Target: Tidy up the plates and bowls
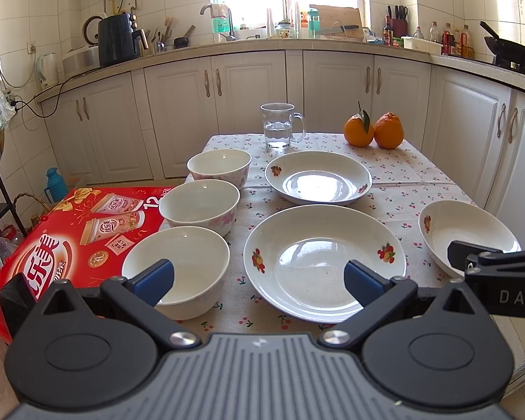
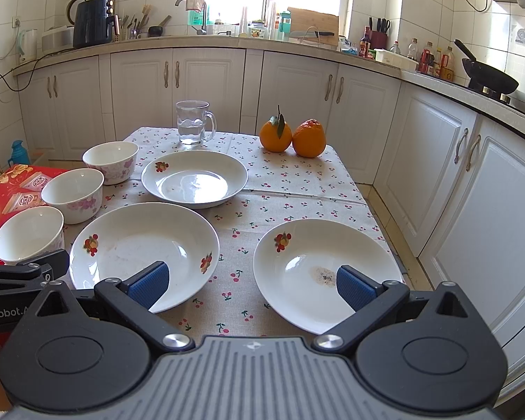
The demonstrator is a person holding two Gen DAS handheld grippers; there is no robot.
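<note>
I hold both tongs, left tongs point(image 1: 259, 278) and right tongs point(image 2: 252, 280), spread and empty, since the plates point(image 2: 141, 245) and bowls point(image 1: 199, 206) lie unstacked on the desk point(image 2: 297, 182).

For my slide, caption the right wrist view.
Open right gripper above a cherry-print table with three plates and three bowls.

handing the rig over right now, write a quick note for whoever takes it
Left gripper: open, empty.
Right gripper: open, empty.
Three bowls stand in a row along the table's left side, unstacked.
Three plates lie apart: near plate, far plate, right plate, which has a dirty spot.
Done: nothing stacked.
Left: stack bowls, stack plates.
</note>
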